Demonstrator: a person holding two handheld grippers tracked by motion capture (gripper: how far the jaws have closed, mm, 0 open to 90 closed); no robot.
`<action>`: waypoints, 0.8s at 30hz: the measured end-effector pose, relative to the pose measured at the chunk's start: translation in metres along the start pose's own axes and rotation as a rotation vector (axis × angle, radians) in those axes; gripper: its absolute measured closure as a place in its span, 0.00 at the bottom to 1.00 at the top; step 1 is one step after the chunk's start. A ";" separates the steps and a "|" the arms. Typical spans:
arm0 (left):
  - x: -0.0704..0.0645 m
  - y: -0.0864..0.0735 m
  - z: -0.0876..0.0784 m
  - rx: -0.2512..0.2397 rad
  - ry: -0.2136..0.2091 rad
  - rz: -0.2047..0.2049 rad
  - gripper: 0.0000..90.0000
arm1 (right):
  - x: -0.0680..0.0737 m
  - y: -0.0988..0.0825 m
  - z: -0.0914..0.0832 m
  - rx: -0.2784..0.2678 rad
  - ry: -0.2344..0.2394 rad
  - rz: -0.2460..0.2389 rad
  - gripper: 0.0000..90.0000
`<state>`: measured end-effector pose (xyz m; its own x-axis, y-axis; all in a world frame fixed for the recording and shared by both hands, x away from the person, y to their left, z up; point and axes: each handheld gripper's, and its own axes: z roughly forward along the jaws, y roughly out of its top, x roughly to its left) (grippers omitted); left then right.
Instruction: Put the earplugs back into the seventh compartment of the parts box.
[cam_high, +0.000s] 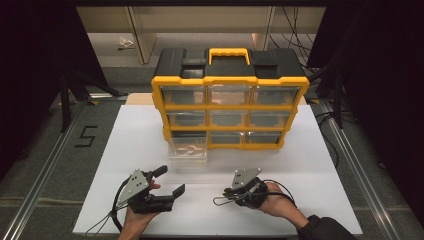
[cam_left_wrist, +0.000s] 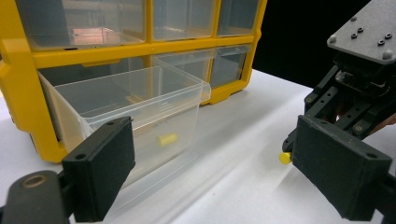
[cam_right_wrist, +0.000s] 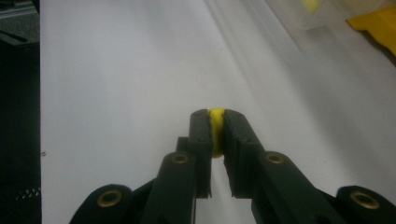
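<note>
A yellow and black drawer organizer (cam_high: 230, 107) stands at the back of the white table (cam_high: 125, 150). Its bottom-left clear drawer (cam_high: 187, 152) is pulled out, and a small yellow piece (cam_left_wrist: 167, 139) lies inside it. My right gripper (cam_right_wrist: 215, 116) is shut on another small yellow piece (cam_right_wrist: 215, 128), low over the table. That gripper (cam_high: 226, 192) sits in front of the organizer, and in the left gripper view the held piece (cam_left_wrist: 285, 157) pokes out beside it. My left gripper (cam_high: 171, 180) is open and holds nothing. It faces the pulled-out drawer (cam_left_wrist: 140, 107).
The other organizer drawers (cam_high: 262, 117) are pushed in. White table surface stretches around both hands and to the left of the organizer. Metal rails (cam_high: 45, 170) and dark floor flank the table. The drawer's corner (cam_right_wrist: 322, 14) shows at the right gripper view's top right.
</note>
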<state>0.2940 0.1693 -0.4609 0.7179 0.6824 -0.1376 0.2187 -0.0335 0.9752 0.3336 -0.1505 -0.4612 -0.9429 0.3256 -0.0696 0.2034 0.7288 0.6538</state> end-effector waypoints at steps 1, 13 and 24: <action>0.000 0.000 0.000 0.000 0.000 0.000 0.14 | 0.000 0.000 -0.001 -0.006 -0.003 0.003 0.92; 0.001 0.000 0.000 0.000 0.000 -0.002 0.14 | -0.004 0.003 -0.009 -0.105 -0.039 0.055 0.91; 0.000 0.000 0.000 -0.003 0.001 0.001 0.14 | -0.009 0.007 -0.017 -0.198 -0.059 0.095 0.91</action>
<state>0.2943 0.1691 -0.4611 0.7172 0.6834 -0.1365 0.2163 -0.0321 0.9758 0.3391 -0.1582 -0.4429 -0.9038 0.4261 -0.0409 0.2291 0.5623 0.7945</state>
